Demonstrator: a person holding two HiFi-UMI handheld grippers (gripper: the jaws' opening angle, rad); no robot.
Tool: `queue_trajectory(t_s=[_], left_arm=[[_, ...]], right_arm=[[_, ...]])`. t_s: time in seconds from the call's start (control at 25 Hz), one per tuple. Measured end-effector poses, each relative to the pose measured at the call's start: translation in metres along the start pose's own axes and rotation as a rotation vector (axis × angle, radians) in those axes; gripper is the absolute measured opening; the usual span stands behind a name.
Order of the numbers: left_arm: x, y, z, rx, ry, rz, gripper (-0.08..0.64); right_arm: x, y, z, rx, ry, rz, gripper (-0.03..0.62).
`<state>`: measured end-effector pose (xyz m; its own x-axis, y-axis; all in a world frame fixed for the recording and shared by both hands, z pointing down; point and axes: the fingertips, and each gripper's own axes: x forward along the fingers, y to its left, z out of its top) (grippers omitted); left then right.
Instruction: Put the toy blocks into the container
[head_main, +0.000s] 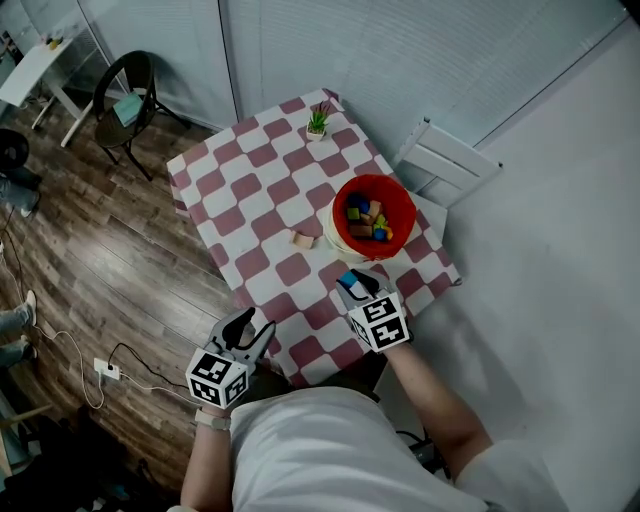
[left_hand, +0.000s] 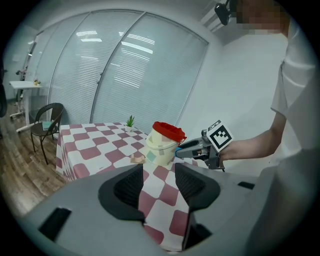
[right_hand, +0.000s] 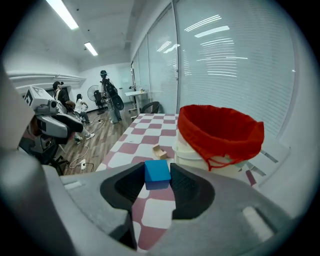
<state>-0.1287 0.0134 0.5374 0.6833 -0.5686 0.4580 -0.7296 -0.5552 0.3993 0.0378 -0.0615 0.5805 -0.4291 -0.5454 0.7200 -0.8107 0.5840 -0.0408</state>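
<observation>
In the head view, the square tabletop (head_main: 250, 190) wears a flat, matte red-and-white checked cloth. Toward its right side stands the round cream plastic bucket with a loose red fabric liner (head_main: 372, 215). Several small blocks, blue, yellow, orange and green among them, already lie inside. One small tan wooden block (head_main: 303, 238) rests on the cloth just left of the bucket. My right claw (head_main: 352, 286) hovers near the bucket's near side, clenched on a smooth blue cube-shaped block (head_main: 347, 279). My left claw (head_main: 258, 328) hangs over the tabletop's near edge, well apart from both blocks. A small green potted plant (head_main: 318, 120) stands at the far edge.

In the left gripper view, my left claw's dark ribbed pads (left_hand: 129, 187) stand spread with only checked cloth showing between them. It is released and carries nothing.

In the right gripper view, the blue block sits pinched squarely between the ribbed pads (right_hand: 185, 187), its faces flat and its edges crisp. The bucket's crumpled red rim rises just ahead and to the right, with the tan wooden block on the cloth beyond.

I judge the task well along. The blue block needs dropping in, and as far as I can see only the tan wooden block is left to fetch.
</observation>
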Motion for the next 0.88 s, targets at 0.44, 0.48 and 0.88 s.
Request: queue_trajectory(t_s=[0.44, 0.48, 0.88], left_arm=[[0.007, -0.005, 0.017, 0.024, -0.03, -0.013, 0.179], [0.007, -0.005, 0.018, 0.024, -0.031, -0.014, 0.179], [0.012, -0.003, 0.021, 0.016, -0.028, -0.01, 0.179]], right_arm=[[-0.019, -0.031, 0.067, -0.017, -0.106, -0.049, 0.158], [-0.019, -0.033, 0.071, -0.018, -0.112, -0.053, 0.158], [-0.018, -0.067, 0.098, -0.001, -0.136, -0.095, 0.158]])
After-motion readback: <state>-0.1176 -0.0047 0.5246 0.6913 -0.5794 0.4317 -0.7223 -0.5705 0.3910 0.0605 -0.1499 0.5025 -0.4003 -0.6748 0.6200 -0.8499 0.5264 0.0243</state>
